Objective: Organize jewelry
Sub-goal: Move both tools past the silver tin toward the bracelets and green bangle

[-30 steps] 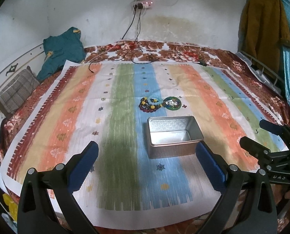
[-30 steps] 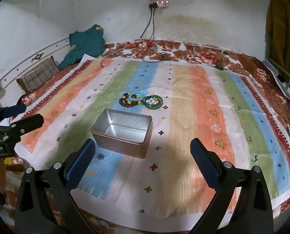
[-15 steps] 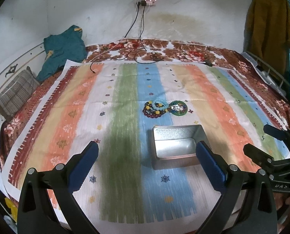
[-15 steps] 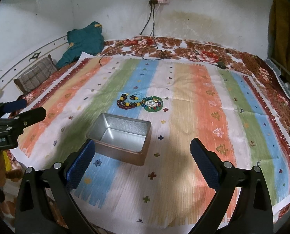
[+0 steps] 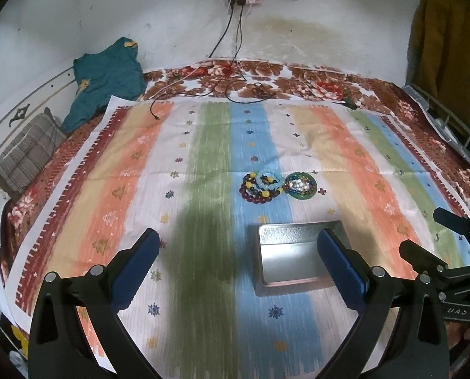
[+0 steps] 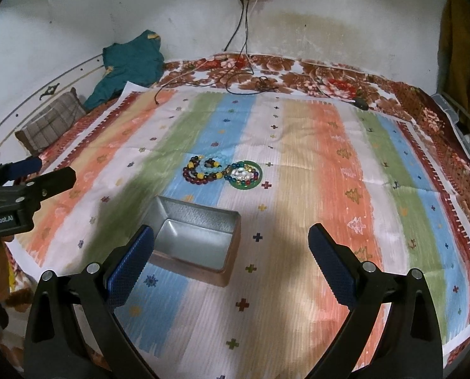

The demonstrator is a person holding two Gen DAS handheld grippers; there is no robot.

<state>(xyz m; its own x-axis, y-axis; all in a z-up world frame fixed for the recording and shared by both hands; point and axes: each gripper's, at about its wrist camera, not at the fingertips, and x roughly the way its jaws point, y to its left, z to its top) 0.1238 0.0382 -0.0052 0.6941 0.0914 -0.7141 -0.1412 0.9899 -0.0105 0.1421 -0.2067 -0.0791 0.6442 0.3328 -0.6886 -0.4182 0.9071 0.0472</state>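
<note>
An empty silver metal tin sits on the striped cloth. Just beyond it lie beaded bracelets beside a green bangle with pale beads inside it. My left gripper is open and empty, above the cloth near the tin's left side. My right gripper is open and empty, hovering just right of the tin. Each gripper also shows in the other's view: the right one and the left one.
The striped cloth covers a floral bedspread. A teal garment and a checked pillow lie at the left. Cables hang from a wall socket onto the bed's far edge. Clothes hang at the right.
Both grippers have moved forward over the cloth, so the tin and the jewelry sit lower and nearer in both views. Both stay open.
</note>
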